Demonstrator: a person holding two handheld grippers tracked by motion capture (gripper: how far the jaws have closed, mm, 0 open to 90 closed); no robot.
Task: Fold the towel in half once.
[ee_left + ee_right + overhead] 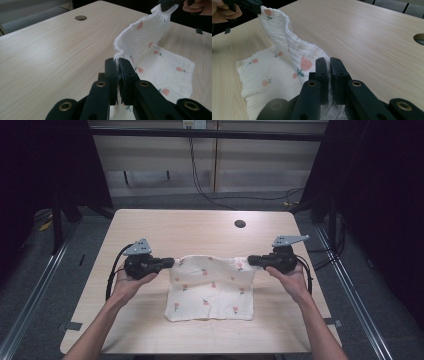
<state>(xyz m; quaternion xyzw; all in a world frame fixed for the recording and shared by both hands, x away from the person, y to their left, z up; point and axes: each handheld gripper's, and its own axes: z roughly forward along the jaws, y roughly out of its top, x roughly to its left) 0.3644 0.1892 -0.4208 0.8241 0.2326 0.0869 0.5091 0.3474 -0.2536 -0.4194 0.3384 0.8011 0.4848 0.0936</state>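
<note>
White muslin printed with small pink flowers is pinched in both tools. The left hand-held gripper (pixel 167 262) has its jaws closed tight on the far left corner of the cloth (pixel 212 287), and the right hand-held gripper (pixel 251 260) is clamped the same way on the far right corner. Each gripper view shows a thin sliver of fabric between its black jaws, so the bite looks shallow.

Between the two, the far edge of the cloth is lifted off the surface (pixel 200 227) and hangs in a loose wave, while the near part lies flat, closer to the near edge of the surface than to the far one and roughly midway between its side edges. A round cable hole (pixel 240 224) sits well beyond it, towards the far edge.

The work in hand looks like folding: carrying the raised far edge over to meet the near edge. To do it well, I would keep both hands level and moving together, drawing them slightly apart first so the sag goes out of the edge. The arc should be low and slow, since a shallow pinch may slip. Lay the held corners squarely on the near corners before letting go, so the fold line comes out straight.
</note>
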